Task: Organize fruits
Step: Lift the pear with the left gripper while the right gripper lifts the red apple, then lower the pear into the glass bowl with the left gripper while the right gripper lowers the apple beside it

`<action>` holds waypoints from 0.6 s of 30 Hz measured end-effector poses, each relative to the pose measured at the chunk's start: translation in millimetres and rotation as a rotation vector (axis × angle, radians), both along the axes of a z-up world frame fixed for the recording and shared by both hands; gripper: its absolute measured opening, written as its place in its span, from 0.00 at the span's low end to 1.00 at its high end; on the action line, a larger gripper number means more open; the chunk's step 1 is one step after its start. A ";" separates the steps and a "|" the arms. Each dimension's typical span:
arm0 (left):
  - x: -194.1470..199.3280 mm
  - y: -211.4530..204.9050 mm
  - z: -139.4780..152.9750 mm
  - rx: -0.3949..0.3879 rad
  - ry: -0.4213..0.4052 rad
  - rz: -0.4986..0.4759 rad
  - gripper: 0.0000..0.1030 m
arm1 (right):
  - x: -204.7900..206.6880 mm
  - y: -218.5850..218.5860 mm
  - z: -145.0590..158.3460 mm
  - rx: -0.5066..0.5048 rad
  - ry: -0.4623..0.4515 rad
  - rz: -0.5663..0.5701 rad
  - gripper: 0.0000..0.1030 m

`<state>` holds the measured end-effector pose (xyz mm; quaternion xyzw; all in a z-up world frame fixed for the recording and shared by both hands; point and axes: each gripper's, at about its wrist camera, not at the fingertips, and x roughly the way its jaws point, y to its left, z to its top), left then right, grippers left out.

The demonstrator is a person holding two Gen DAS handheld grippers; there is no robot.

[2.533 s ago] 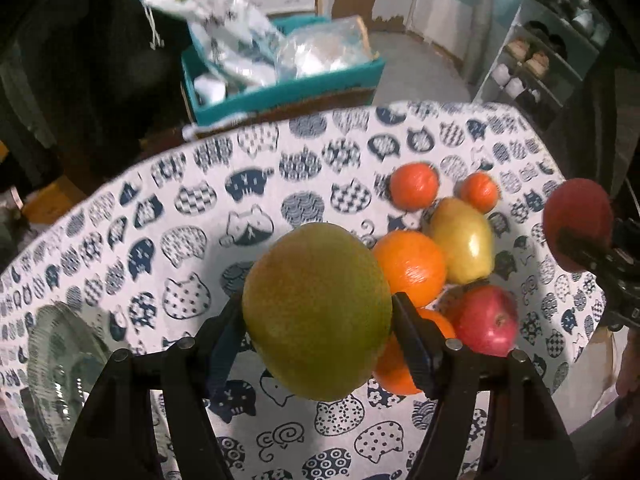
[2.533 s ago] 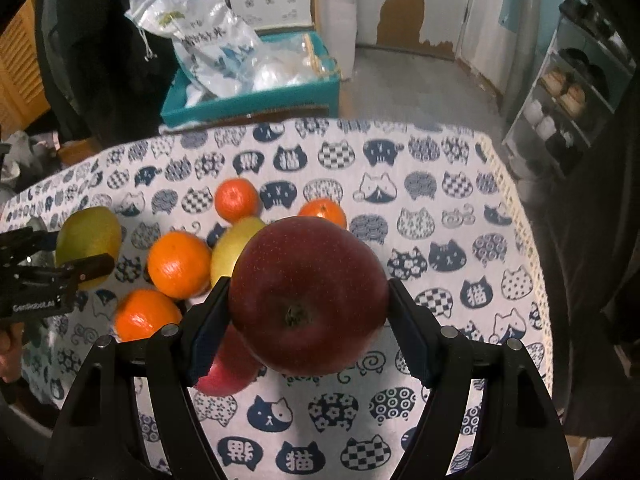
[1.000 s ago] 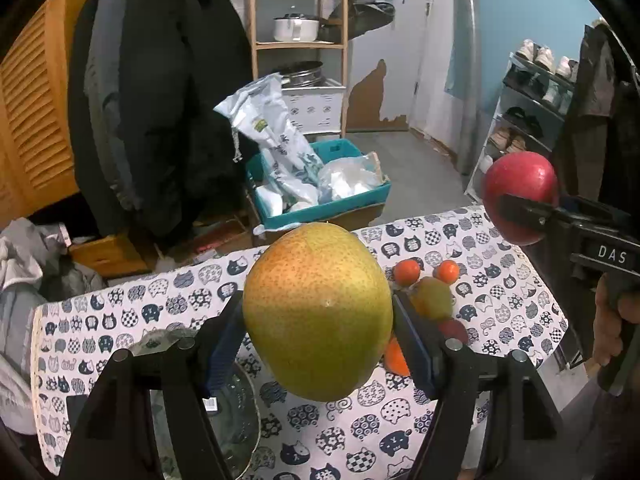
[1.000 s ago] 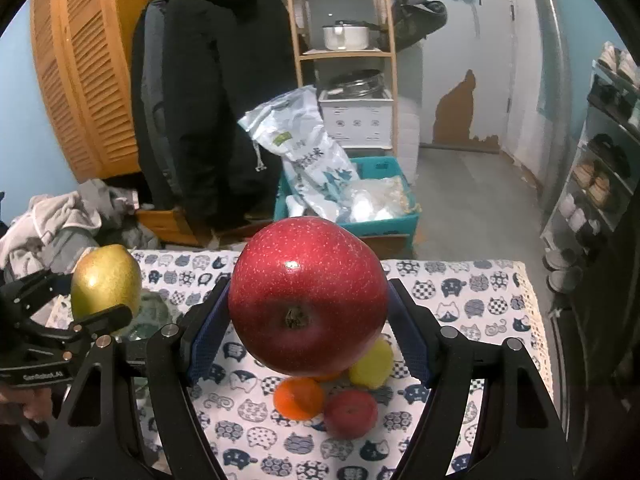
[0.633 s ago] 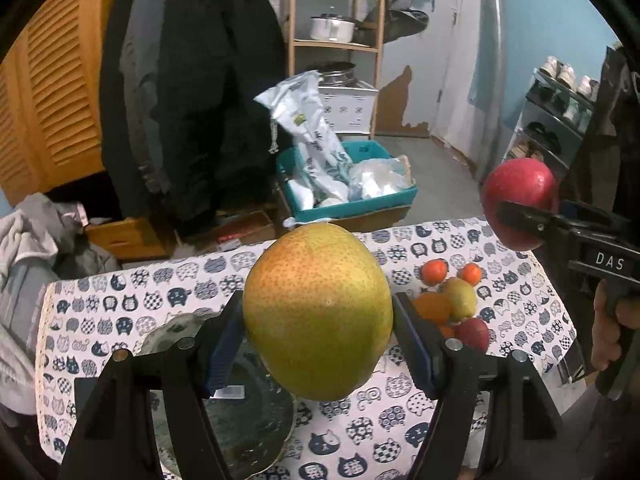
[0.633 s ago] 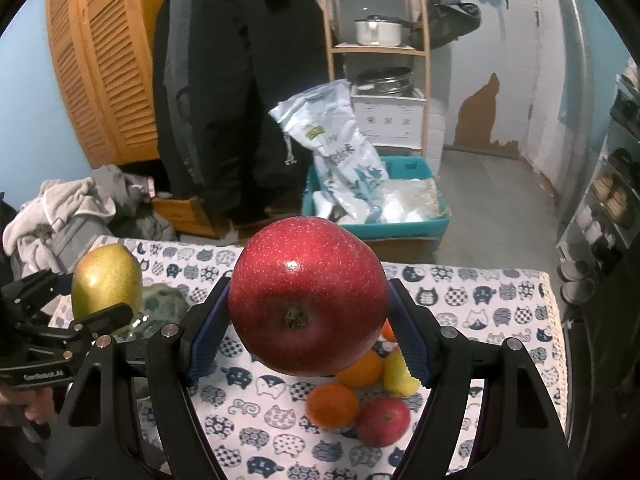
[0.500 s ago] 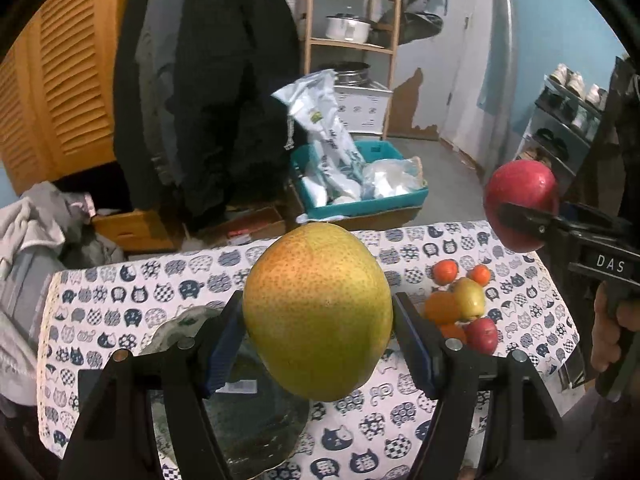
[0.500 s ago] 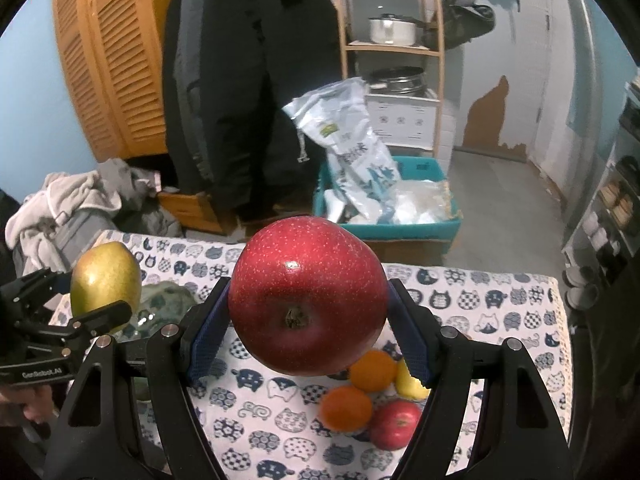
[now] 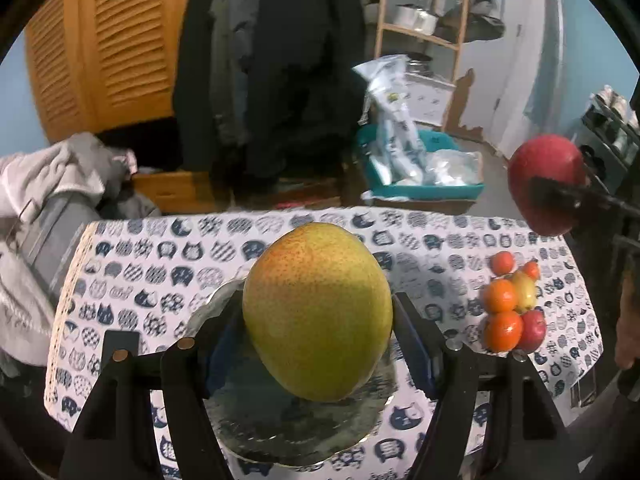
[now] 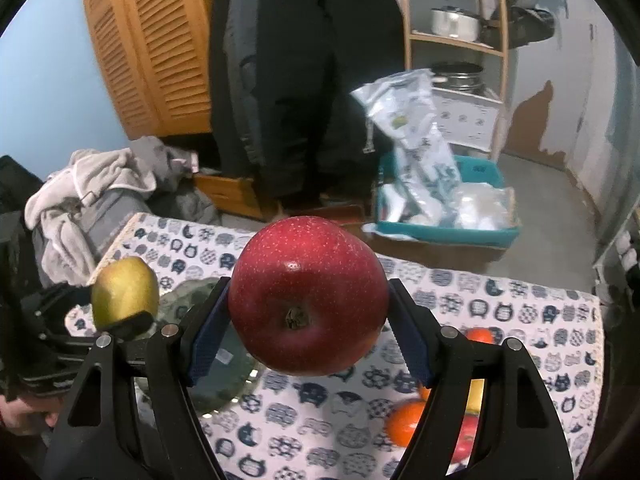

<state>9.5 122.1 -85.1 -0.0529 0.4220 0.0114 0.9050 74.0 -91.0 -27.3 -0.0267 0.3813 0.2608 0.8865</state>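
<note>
My left gripper [image 9: 318,336] is shut on a yellow-green pear [image 9: 318,312] and holds it in the air above a glass plate [image 9: 280,432] on the cat-print tablecloth [image 9: 168,276]. My right gripper [image 10: 308,332] is shut on a red apple [image 10: 308,296], held above the table right of the plate [image 10: 224,380]. The apple also shows at the right of the left wrist view [image 9: 546,184]. The pear shows at the left of the right wrist view [image 10: 124,292]. A pile of oranges, a pear and an apple [image 9: 512,308] lies on the table's right side.
Beyond the table stand a teal bin [image 9: 424,168] with plastic bags, dark coats [image 9: 276,60], a wooden shelf [image 10: 456,40] with pots and a heap of clothes [image 9: 48,184] at the left. A shoe rack [image 9: 612,120] stands at the far right.
Both grippers have lifted off the fruit pile and moved left. The glass plate now lies right under the pear, and the pile has shifted to the right edge.
</note>
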 end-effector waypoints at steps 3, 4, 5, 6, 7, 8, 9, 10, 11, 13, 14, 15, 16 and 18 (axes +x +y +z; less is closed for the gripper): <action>-3.3 14.9 -9.5 -0.010 0.023 0.030 0.71 | 0.5 16.4 -2.1 -0.003 0.004 0.025 0.73; -3.9 18.2 -11.2 -0.012 0.028 0.037 0.71 | 0.3 22.7 -2.8 -0.003 0.006 0.036 0.73; -4.9 21.1 -12.6 -0.015 0.032 0.043 0.71 | 0.0 29.1 -3.6 -0.003 0.008 0.046 0.73; -6.2 26.1 -14.8 -0.018 0.037 0.053 0.71 | -0.4 34.7 -4.7 -0.005 0.009 0.055 0.73; -7.1 29.0 -16.0 -0.018 0.039 0.060 0.71 | -0.9 41.0 -5.9 -0.007 0.011 0.065 0.73; -8.4 31.6 -16.9 -0.017 0.040 0.065 0.71 | -1.4 46.7 -7.2 -0.009 0.012 0.075 0.73; -9.7 35.3 -18.9 -0.016 0.043 0.073 0.71 | -2.4 51.9 -8.4 -0.010 0.014 0.084 0.73; -10.4 37.5 -20.1 -0.015 0.045 0.077 0.71 | -3.3 57.5 -9.9 -0.011 0.015 0.095 0.73; -11.3 39.6 -21.6 -0.015 0.048 0.082 0.71 | -4.0 62.6 -11.6 -0.013 0.018 0.105 0.73; -12.3 44.3 -26.2 -0.017 0.058 0.089 0.71 | -5.3 71.3 -14.7 -0.016 0.022 0.120 0.73; -12.4 45.8 -28.0 -0.019 0.065 0.092 0.71 | -6.1 75.9 -16.7 -0.018 0.026 0.128 0.73; -11.9 47.8 -32.2 -0.025 0.076 0.094 0.71 | -6.5 79.7 -18.6 -0.021 0.028 0.135 0.73; -11.4 48.9 -35.3 -0.028 0.085 0.095 0.71 | -7.5 83.8 -21.0 -0.023 0.031 0.143 0.73; -10.2 51.5 -44.4 -0.034 0.113 0.102 0.71 | -8.1 89.8 -26.7 -0.030 0.038 0.156 0.73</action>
